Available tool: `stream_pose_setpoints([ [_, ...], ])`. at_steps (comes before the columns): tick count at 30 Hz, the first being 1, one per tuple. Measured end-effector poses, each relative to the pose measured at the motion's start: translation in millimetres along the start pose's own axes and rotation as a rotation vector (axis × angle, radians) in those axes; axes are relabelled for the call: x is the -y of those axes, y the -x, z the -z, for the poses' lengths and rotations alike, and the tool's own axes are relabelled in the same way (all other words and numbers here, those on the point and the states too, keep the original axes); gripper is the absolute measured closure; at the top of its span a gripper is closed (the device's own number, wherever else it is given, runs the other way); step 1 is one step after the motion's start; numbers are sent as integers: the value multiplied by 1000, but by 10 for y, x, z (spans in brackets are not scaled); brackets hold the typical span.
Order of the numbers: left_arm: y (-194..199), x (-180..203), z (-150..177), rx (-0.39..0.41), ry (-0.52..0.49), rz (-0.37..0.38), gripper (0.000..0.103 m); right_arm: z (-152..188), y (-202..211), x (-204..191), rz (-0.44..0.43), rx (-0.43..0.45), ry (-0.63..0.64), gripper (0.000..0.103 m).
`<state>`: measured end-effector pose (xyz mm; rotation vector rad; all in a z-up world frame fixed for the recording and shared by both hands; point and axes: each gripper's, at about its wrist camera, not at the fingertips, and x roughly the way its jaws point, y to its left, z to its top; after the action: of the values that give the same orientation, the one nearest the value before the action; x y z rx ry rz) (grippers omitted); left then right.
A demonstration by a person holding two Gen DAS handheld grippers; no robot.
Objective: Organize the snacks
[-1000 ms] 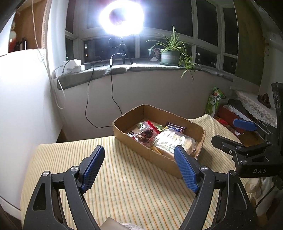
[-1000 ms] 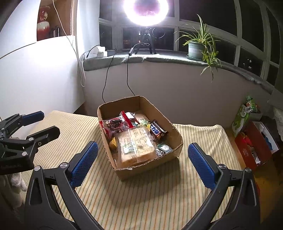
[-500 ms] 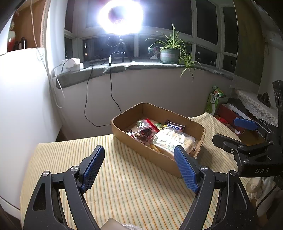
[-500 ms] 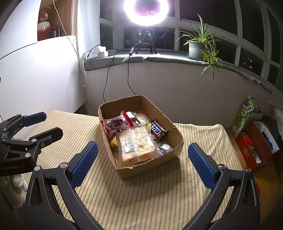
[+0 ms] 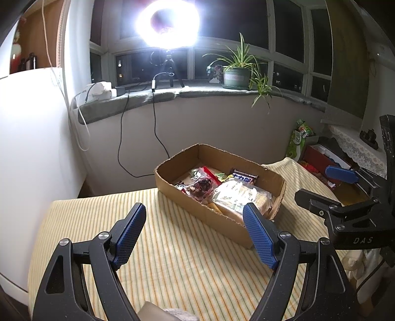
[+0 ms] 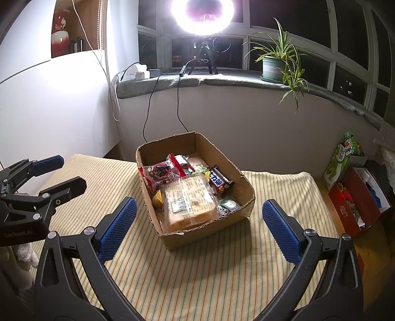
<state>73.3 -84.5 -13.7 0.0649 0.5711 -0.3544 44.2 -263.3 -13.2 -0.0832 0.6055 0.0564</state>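
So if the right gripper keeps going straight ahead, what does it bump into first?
Probably the cardboard box. The open right gripper points at its near wall, with the big bread packet just behind it. Depth is hard to judge, so it might touch the striped tablecloth first.

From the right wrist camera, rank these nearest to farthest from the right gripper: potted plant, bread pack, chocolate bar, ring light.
From the right gripper:
1. Bread pack, at the box's near end.
2. Chocolate bar, mid-box, right side.
3. Potted plant and ring light, both on the windowsill; too close to call.
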Motion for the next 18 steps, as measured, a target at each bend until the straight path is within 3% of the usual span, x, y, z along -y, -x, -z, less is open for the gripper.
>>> stream_pose_setpoints([
  [18,6,12,4,5,-6,-6,22,30,-7,-9,1,-3,-2,0],
])
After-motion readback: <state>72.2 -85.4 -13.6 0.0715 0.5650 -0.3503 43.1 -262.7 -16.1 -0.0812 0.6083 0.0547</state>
